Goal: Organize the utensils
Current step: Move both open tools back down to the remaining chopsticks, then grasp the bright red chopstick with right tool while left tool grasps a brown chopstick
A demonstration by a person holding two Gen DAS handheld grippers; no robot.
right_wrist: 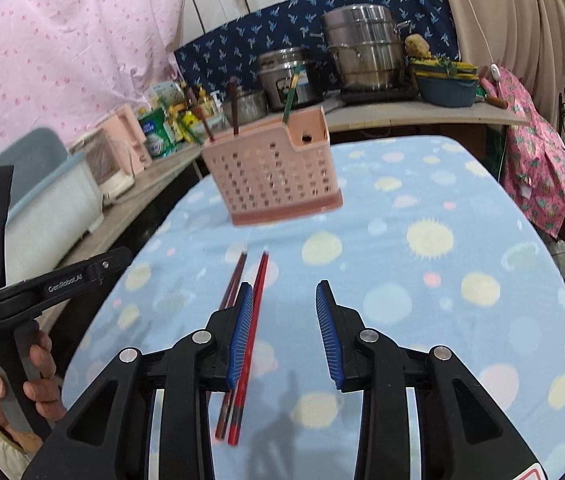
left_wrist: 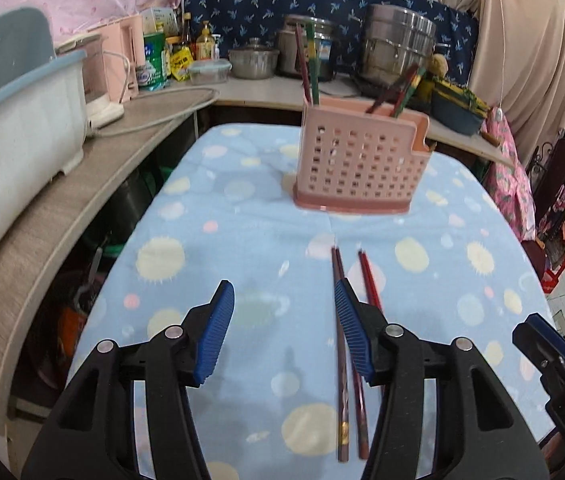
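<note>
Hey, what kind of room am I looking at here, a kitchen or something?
Most likely a home kitchen corner. Steel pots and condiment bottles crowd the counter, and a pink utensil holder with chopsticks stands on a cloth-covered table.

A blue cloth [left_wrist: 242,240] with pale dots covers the desk. Along the counter [left_wrist: 82,168] at the left stand a white tub with a blue rim [left_wrist: 14,120] and a pink appliance [left_wrist: 122,56] — bottles and packets [left_wrist: 178,52] crowd just beyond. Farther back sit steel pots: a small lidded one [left_wrist: 253,62] and a tall stacked steamer [right_wrist: 362,48]. A dark blue patterned cloth [right_wrist: 242,48] hangs behind them — pink fabric [right_wrist: 62,48] to its left.
</note>
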